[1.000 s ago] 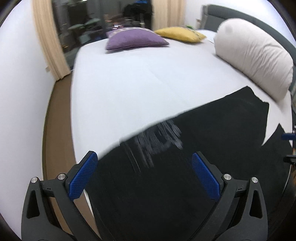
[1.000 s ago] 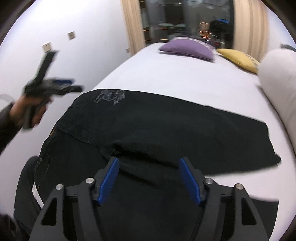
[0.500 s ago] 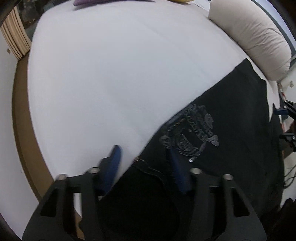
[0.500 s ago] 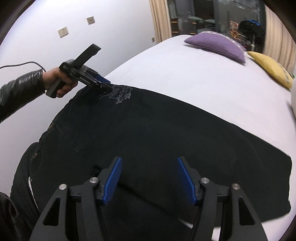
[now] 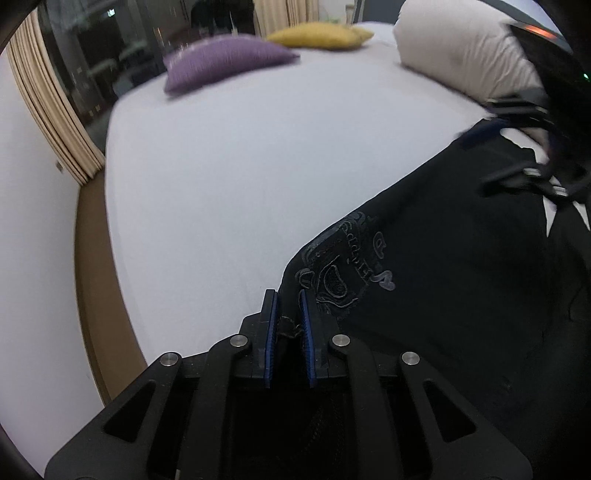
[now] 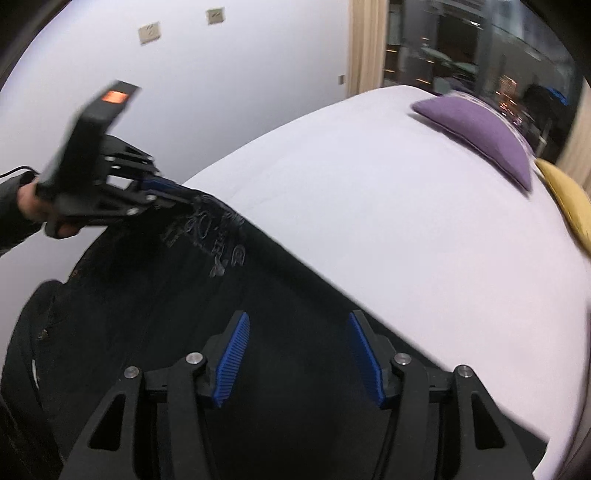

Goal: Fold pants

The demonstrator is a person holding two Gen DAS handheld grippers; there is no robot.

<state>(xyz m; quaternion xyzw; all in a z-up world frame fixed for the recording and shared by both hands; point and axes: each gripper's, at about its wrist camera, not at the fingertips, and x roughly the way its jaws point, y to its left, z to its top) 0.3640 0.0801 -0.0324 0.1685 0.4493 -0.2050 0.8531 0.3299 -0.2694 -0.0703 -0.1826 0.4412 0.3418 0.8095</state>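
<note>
Black pants with a grey stitched crest lie spread on the white bed. My left gripper is shut on the pants' edge just beside the crest, cloth bunched between its blue pads. In the right wrist view the same gripper, held by a hand in a dark sleeve, pinches that corner at the left. My right gripper hovers over the pants near their far edge. Its jaws are closing but stand apart, black cloth below them and no pad pressing. It shows blurred in the left wrist view.
A purple cushion, a yellow cushion and a big white pillow lie at the bed's far end. A brown floor strip runs along the bed's left side. Curtains and a dark window stand behind, with a white wall at the left.
The left gripper went from wide open to shut on the pants' edge by the crest. The right gripper swept across the pants toward their far edge, its jaws narrowing a little.
</note>
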